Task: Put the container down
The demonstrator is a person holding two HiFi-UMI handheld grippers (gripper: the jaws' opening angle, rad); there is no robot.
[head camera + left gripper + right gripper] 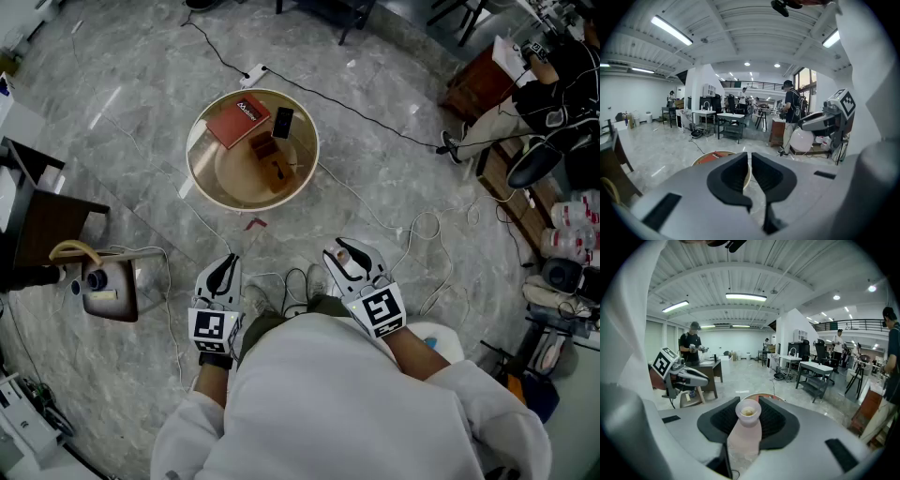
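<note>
My right gripper [748, 405] is shut on a small translucent pink container [744, 437] with a clear cap, which stands upright between the dark pads. In the head view that gripper [345, 255] is held low in front of my body, with the container's tip [343, 250] poking out. My left gripper [223, 270] hangs beside it; its jaws [750, 164] are shut with nothing between them. Ahead on the floor sits a round tan tub [192, 155] holding a red book [237, 120], a dark phone [282, 122] and wooden pieces.
Cables [412, 230] trail over the grey marble floor, and a power strip [253, 73] lies beyond the tub. A low wooden stand [108, 291] with small items and a dark table [37, 225] are at left. Shelves and clutter [562, 234] line the right.
</note>
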